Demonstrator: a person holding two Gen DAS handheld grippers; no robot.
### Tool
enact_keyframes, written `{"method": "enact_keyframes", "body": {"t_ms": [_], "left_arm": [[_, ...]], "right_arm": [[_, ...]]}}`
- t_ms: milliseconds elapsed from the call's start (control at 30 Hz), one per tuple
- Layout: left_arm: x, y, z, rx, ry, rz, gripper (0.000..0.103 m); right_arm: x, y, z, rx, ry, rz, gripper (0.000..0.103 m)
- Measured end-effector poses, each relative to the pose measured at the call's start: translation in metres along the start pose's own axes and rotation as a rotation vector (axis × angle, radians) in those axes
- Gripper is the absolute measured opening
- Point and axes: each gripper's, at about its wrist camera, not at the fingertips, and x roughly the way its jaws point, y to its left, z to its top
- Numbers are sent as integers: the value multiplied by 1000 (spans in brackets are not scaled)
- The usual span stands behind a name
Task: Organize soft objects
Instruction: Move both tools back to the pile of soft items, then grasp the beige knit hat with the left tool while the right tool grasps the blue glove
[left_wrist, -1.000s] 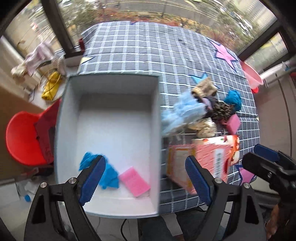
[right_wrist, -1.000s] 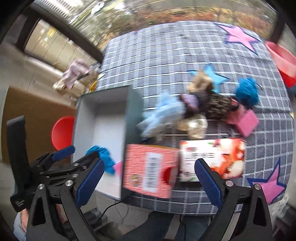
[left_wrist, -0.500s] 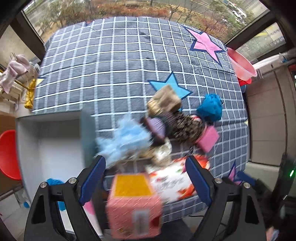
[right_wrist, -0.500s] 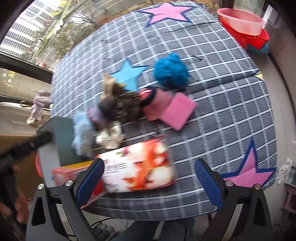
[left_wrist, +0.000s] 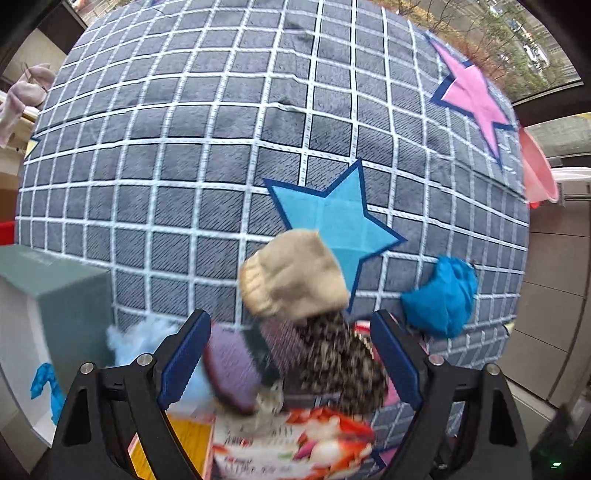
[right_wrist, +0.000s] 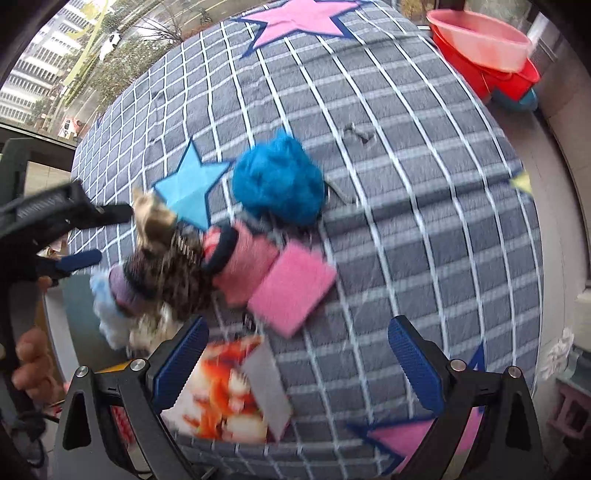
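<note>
Left gripper (left_wrist: 290, 356) spread wide, empty, straddling purple-and-leopard sock pile (left_wrist: 317, 362) directly below. Right gripper (right_wrist: 297, 356) spread, empty; pink sponge (right_wrist: 291, 290) just ahead.

No legible text: print on the food package (right_wrist: 225, 391) and lettering on the left gripper's body too blurred.

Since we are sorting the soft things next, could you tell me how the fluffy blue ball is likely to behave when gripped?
The fluffy blue ball looks like loose fibre, so it probably squashes and weighs little. Being rounded, it may roll on the checked cloth if nudged.
</note>
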Motion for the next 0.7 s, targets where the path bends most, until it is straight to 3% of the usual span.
{"method": "enact_keyframes", "body": {"t_ms": [233, 367, 700], "left_arm": [[36, -7, 13, -28, 31, 84, 90], [55, -2, 19, -56, 60, 90, 90], [95, -9, 24, -33, 107, 98, 90]], "right_arm": [[28, 9, 54, -97, -16, -33, 99], [46, 17, 74, -137, -14, -36, 99], [86, 43, 90, -242, 19, -55, 96]]}}
